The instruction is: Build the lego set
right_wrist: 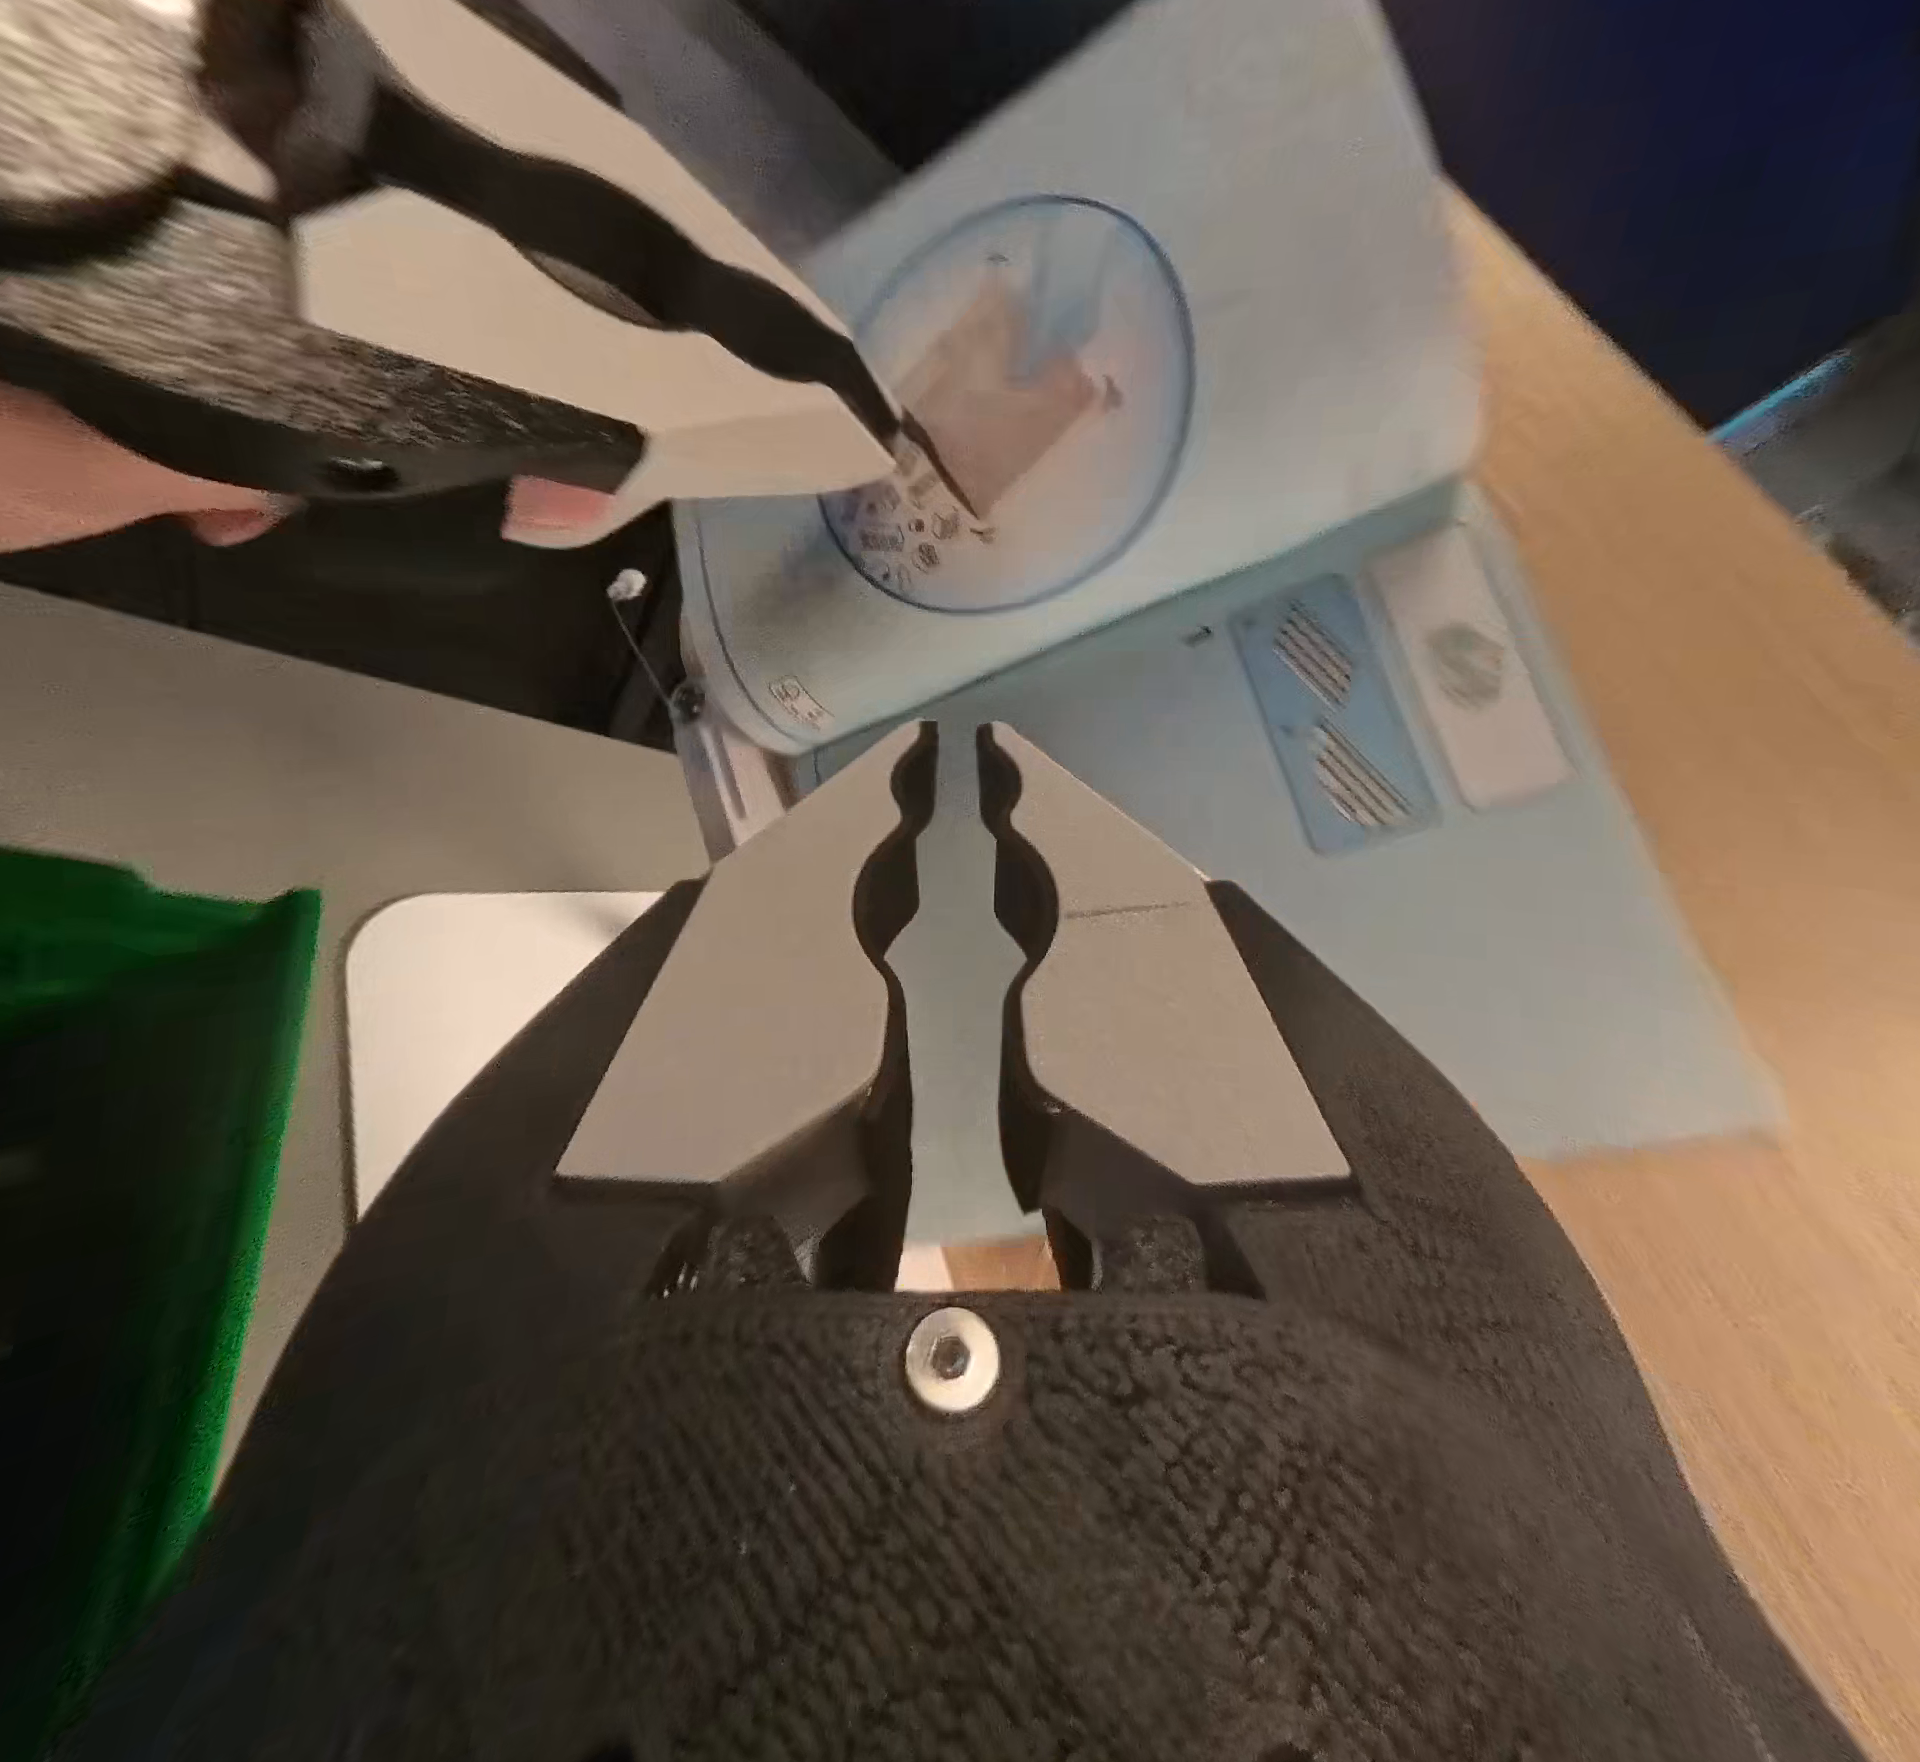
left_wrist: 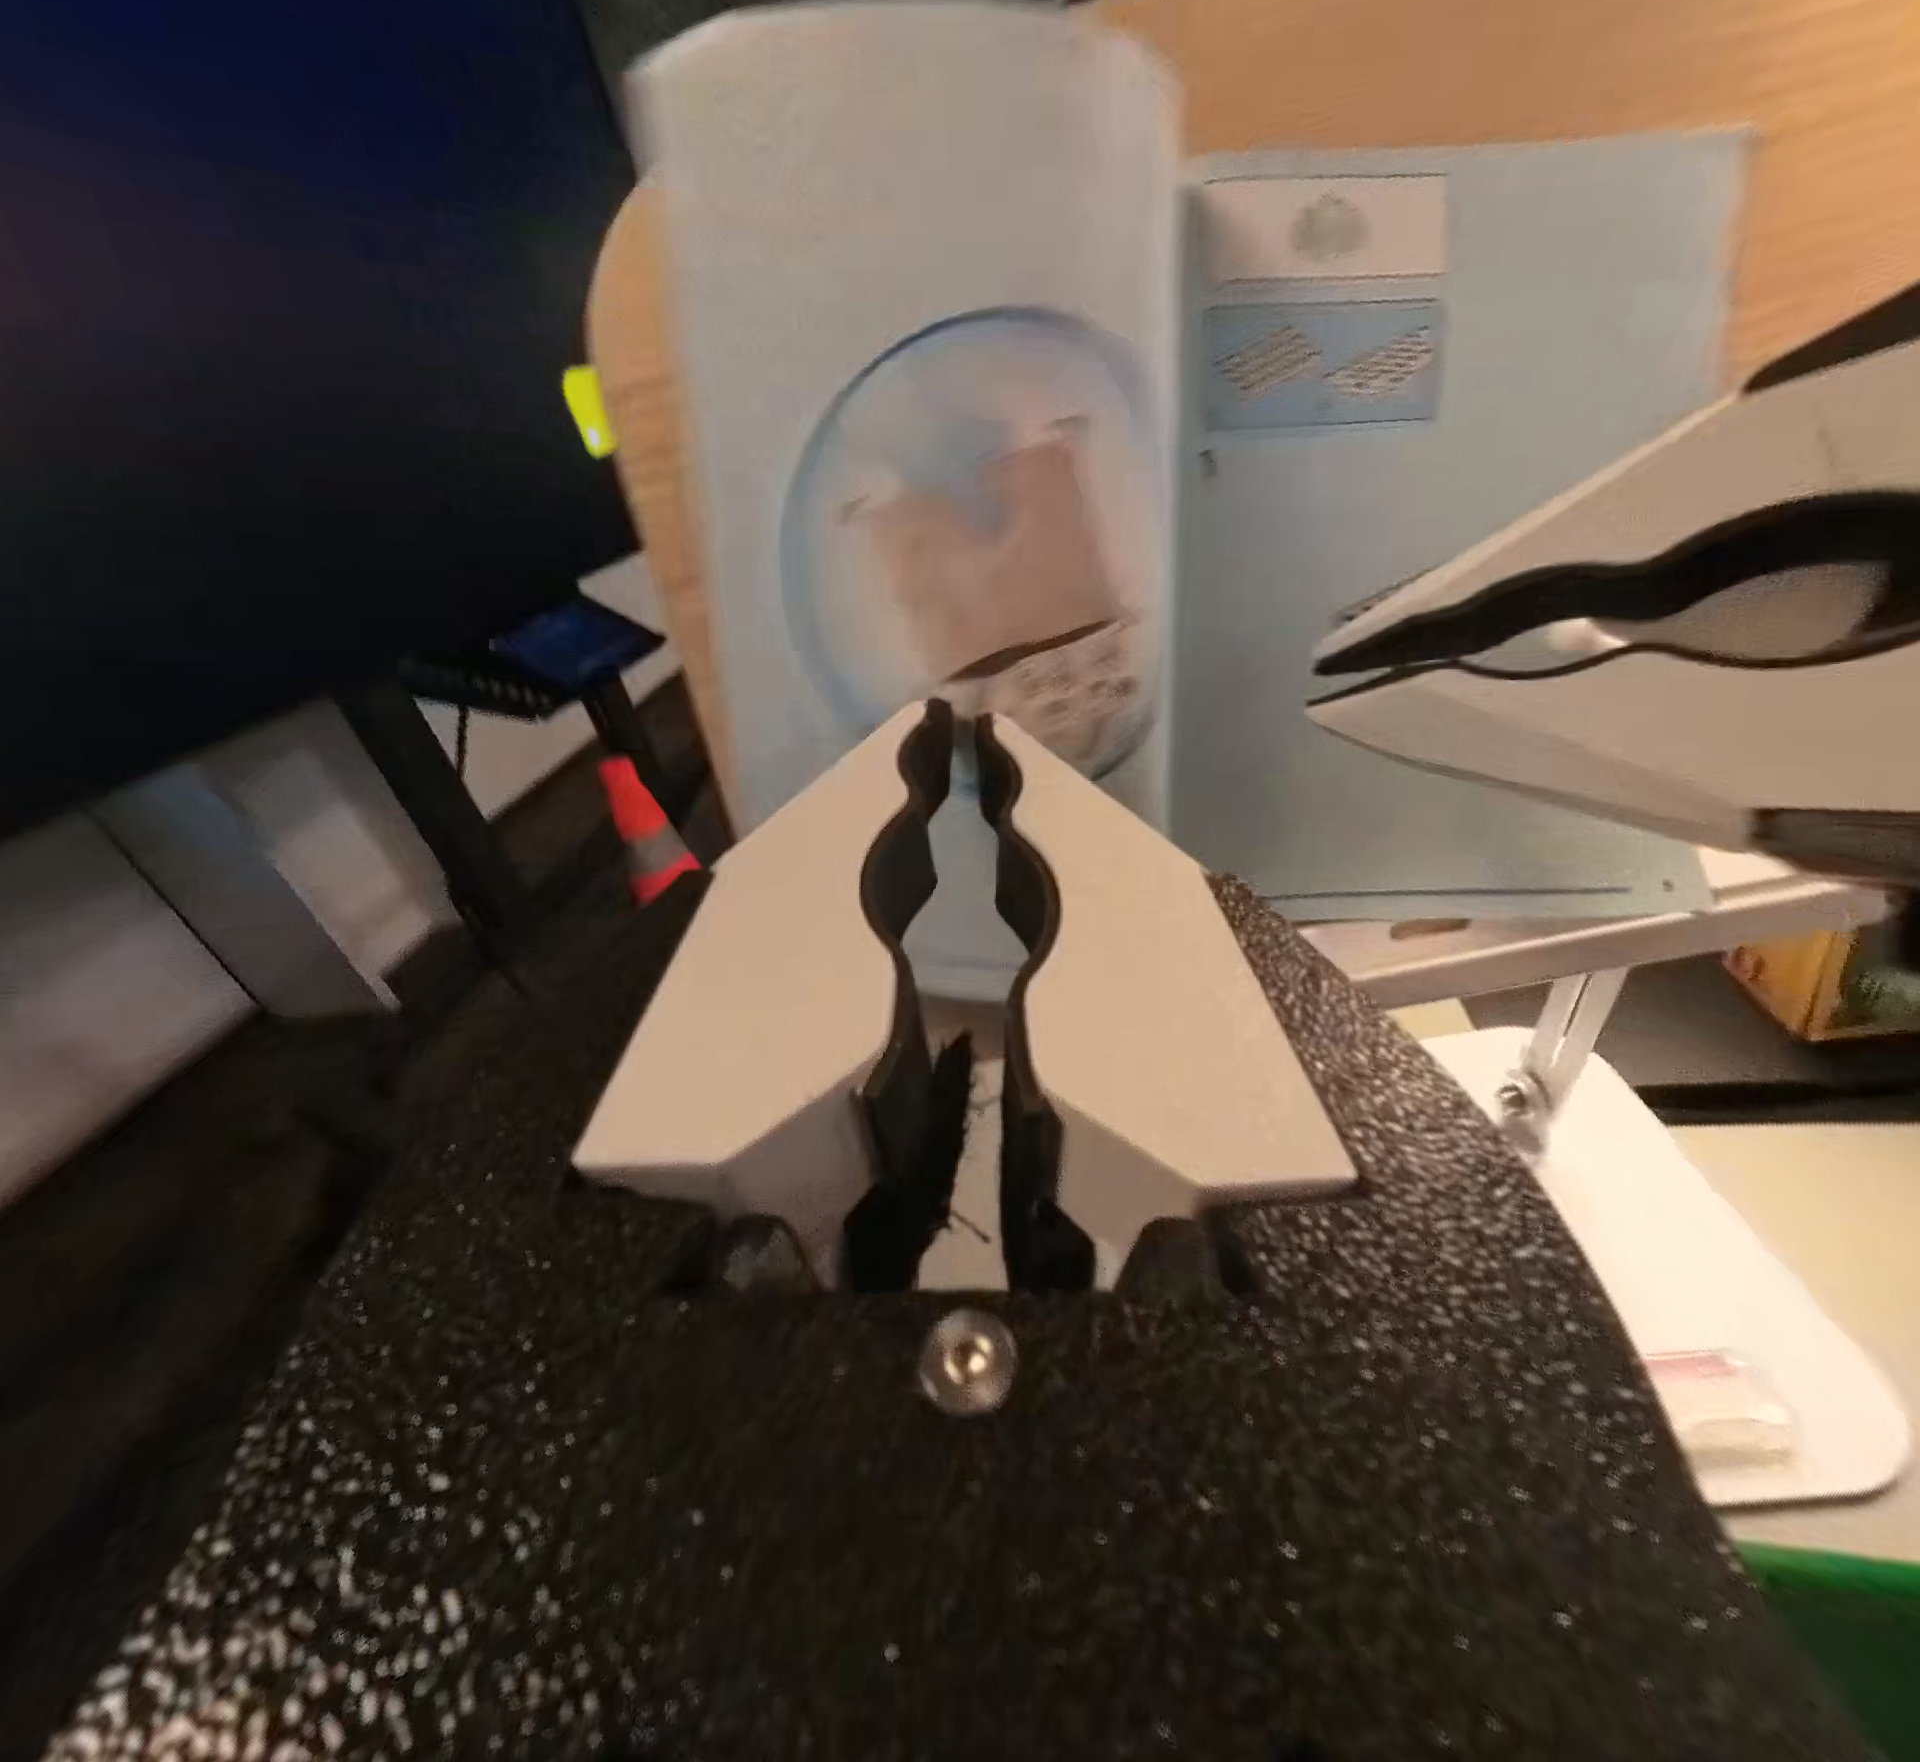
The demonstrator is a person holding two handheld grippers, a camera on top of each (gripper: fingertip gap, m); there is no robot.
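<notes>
The light-blue instruction booklet (left_wrist: pixel 1455 486) stands open on a tilted stand, against a wooden panel. My left gripper (left_wrist: pixel 961 715) is shut on the edge of one page (left_wrist: pixel 904 310), which curls up and over, showing a round picture of a tan build. In the right wrist view, the left gripper (right_wrist: pixel 935 476) pinches that page (right_wrist: pixel 1195 185) near the circle. My right gripper (right_wrist: pixel 956 736) is shut and empty, pointing at the booklet's lower edge just below the lifted page. It also shows at the right of the left wrist view (left_wrist: pixel 1325 673). No loose bricks are in view.
The booklet stand's white base (left_wrist: pixel 1621 1224) sits on the pale table. A green object (right_wrist: pixel 135 1089) lies at the left of the right wrist view. A dark blue screen (left_wrist: pixel 260 258) stands to the left, with an orange cone (left_wrist: pixel 644 829) farther back. A hand (right_wrist: pixel 125 486) holds the left gripper.
</notes>
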